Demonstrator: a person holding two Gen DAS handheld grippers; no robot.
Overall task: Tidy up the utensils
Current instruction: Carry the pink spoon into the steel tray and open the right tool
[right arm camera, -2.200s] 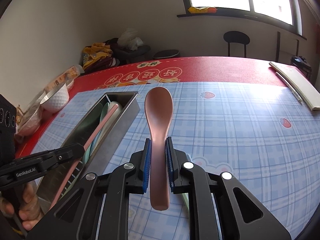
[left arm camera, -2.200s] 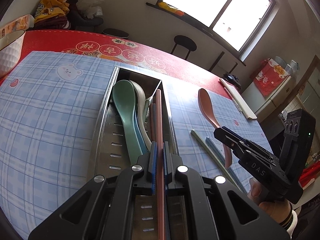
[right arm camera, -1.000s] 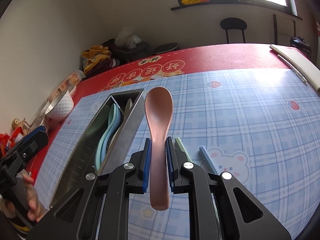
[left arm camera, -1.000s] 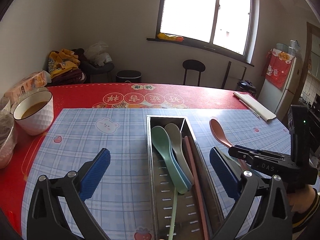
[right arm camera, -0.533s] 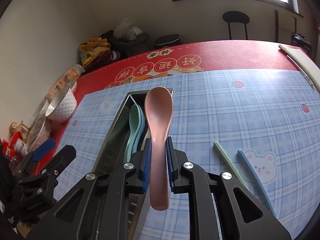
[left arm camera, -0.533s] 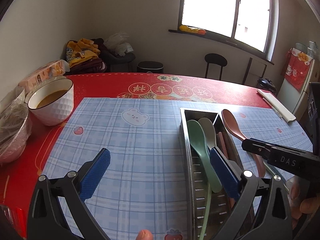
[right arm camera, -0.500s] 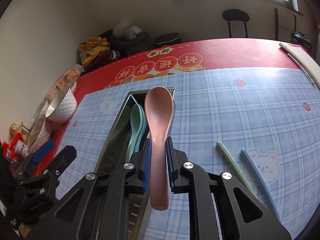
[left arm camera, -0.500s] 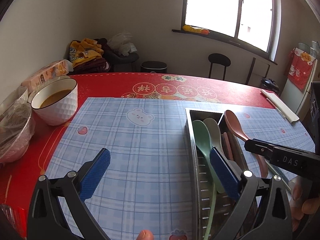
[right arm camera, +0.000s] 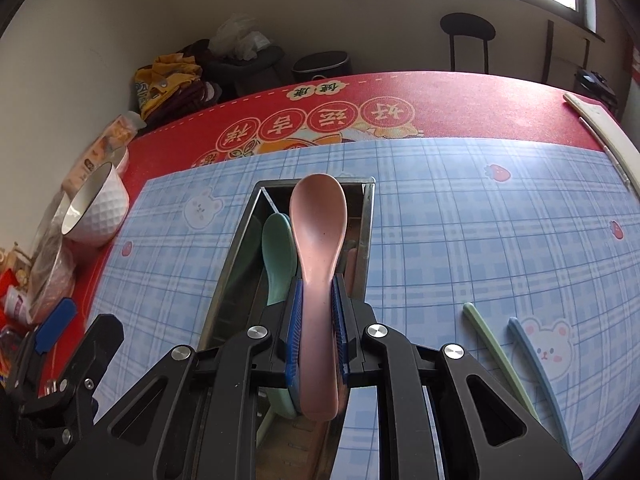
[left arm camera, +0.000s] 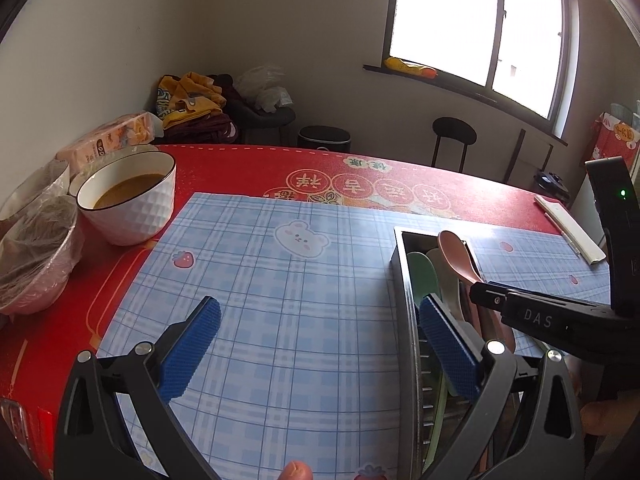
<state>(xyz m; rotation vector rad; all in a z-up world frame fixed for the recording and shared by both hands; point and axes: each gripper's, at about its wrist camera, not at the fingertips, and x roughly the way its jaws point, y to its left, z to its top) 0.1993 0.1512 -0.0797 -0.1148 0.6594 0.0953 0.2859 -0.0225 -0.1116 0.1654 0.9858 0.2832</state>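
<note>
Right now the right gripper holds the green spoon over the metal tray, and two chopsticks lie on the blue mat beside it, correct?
Not quite: the spoon clamped in the right gripper is the pink spoon, not the green one. The green spoon already lies in the metal tray. The right wrist view shows this. The two chopsticks do lie on the blue mat beside it.

1. The left gripper [left arm camera: 316, 340] hangs with its blue pads wide apart over the blue checked mat [left arm camera: 288, 280].
2. At the right, the right gripper [left arm camera: 478, 290] clamps a pink spoon [left arm camera: 458, 256] above the metal tray [left arm camera: 402, 280].
3. A green spoon [left arm camera: 424, 272] lies inside the tray.
4. A white bowl [left arm camera: 128, 200] of brown liquid stands on the red tablecloth [left arm camera: 240, 168].
</note>
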